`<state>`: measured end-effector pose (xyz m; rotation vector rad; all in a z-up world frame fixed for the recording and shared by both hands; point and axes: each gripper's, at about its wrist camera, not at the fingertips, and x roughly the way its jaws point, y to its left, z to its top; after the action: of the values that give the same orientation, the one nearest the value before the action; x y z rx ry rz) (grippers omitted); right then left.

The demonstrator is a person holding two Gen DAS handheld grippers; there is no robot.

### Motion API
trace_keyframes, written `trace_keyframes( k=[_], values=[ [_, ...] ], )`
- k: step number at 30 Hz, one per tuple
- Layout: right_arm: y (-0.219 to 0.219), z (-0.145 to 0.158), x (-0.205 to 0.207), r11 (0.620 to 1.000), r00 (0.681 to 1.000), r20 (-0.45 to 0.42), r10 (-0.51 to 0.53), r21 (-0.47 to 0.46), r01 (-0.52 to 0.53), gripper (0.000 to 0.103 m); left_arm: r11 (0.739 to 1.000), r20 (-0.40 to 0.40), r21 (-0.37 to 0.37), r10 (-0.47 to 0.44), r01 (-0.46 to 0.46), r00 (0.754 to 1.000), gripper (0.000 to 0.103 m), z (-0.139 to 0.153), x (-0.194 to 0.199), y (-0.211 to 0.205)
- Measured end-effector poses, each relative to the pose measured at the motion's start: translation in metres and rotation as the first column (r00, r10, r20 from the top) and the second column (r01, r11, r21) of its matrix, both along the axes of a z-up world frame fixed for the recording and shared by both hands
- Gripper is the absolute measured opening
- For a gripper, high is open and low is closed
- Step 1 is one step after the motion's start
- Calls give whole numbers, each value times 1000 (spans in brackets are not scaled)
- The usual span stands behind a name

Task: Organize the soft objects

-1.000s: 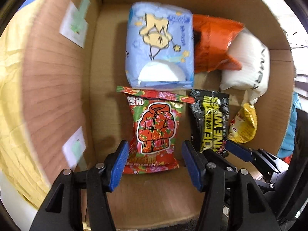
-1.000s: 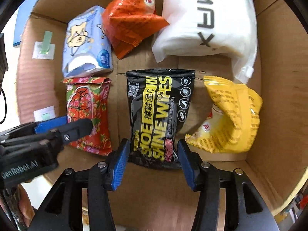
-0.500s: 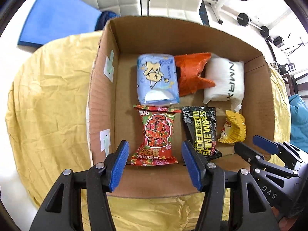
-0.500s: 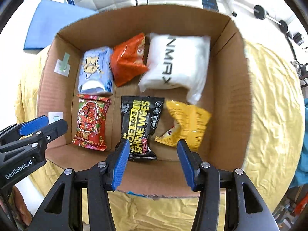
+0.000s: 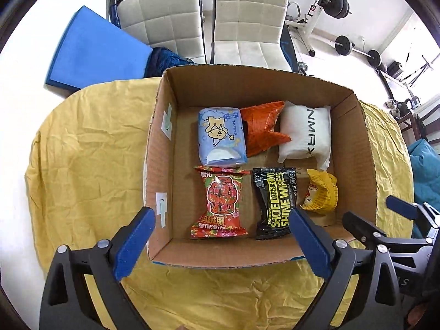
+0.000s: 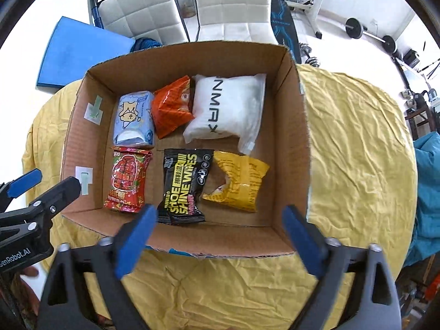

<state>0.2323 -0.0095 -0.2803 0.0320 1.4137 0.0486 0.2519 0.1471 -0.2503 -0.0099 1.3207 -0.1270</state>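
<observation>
A: Yellow cloth [image 5: 90, 165] covers worktop; left view: box [image 5: 247, 82] holds six soft packs, red pack [image 5: 220, 200] nearest. Left claw [image 5: 220, 242] just opened, spread, empty.

B: Right view: right claw [image 6: 217, 236] just opened, spread, empty above black wipes [image 6: 187, 187]. Packing looks finished; next, probably withdraw.

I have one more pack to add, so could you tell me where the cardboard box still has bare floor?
Bare strips lie along the cardboard box's left wall beside the red wipes pack, and along its right wall beside the yellow pouch. The back row is crowded.
</observation>
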Motion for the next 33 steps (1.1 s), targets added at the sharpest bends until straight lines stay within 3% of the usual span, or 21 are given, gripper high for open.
trace_keyframes(
  k=[8, 15, 28, 33],
  values=[
    [-11, 13, -7, 999, 999, 31, -34, -22, 35, 103, 1000, 39, 25, 5, -6, 999, 100, 15, -7, -2],
    [-20, 46, -21, 999, 996, 82, -43, -17, 44, 103, 999, 116, 32, 8, -11, 993, 100, 54, -22, -6],
    [-38, 187, -106, 999, 965, 258, -36, 44, 26, 103, 998, 270, -22, 65, -61, 961, 100, 174, -100, -9],
    [-41, 223, -137, 999, 955, 297, -16, 46, 2, 103, 997, 315, -19, 77, -75, 946, 100, 208, -128, -7]
  ],
)
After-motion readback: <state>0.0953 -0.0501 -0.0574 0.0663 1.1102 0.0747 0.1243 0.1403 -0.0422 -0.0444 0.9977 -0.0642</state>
